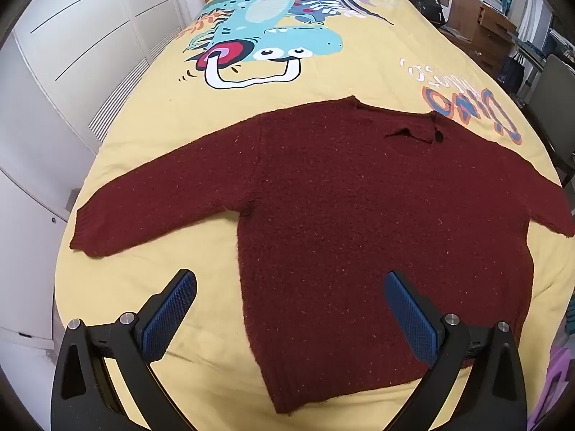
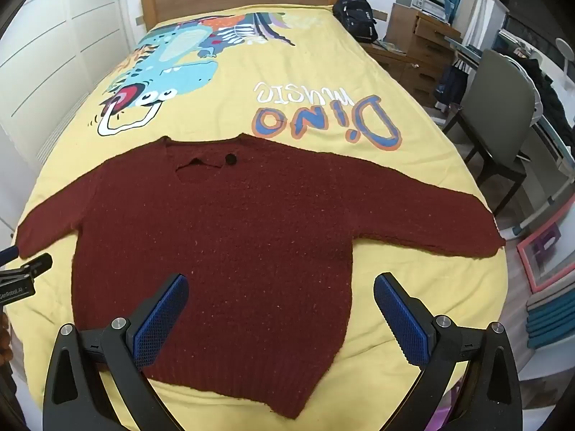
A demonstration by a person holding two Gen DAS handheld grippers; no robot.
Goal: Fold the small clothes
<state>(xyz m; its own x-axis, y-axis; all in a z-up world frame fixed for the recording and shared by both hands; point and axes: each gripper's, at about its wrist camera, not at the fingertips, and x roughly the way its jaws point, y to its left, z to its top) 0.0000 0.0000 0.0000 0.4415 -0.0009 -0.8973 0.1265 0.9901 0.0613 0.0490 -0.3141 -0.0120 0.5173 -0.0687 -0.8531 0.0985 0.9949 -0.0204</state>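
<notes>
Nothing's folded yet, the maroon sweater [image 1: 359, 222] lies flat, sleeves spread, and both grippers [image 1: 289, 310] [image 2: 280, 310] hover empty and wide open near its hem.

There is one dark red sweater [image 2: 230, 237] in the middle of the frame, with two sleeves and one dark button [image 2: 230, 159]. There is one yellow bedspread [image 2: 323, 82], two grippers, left gripper [image 1: 289, 314] and right gripper [image 2: 280, 314], one black backpack [image 2: 355, 16] at the upper right, and one gray chair [image 2: 499, 107].
</notes>
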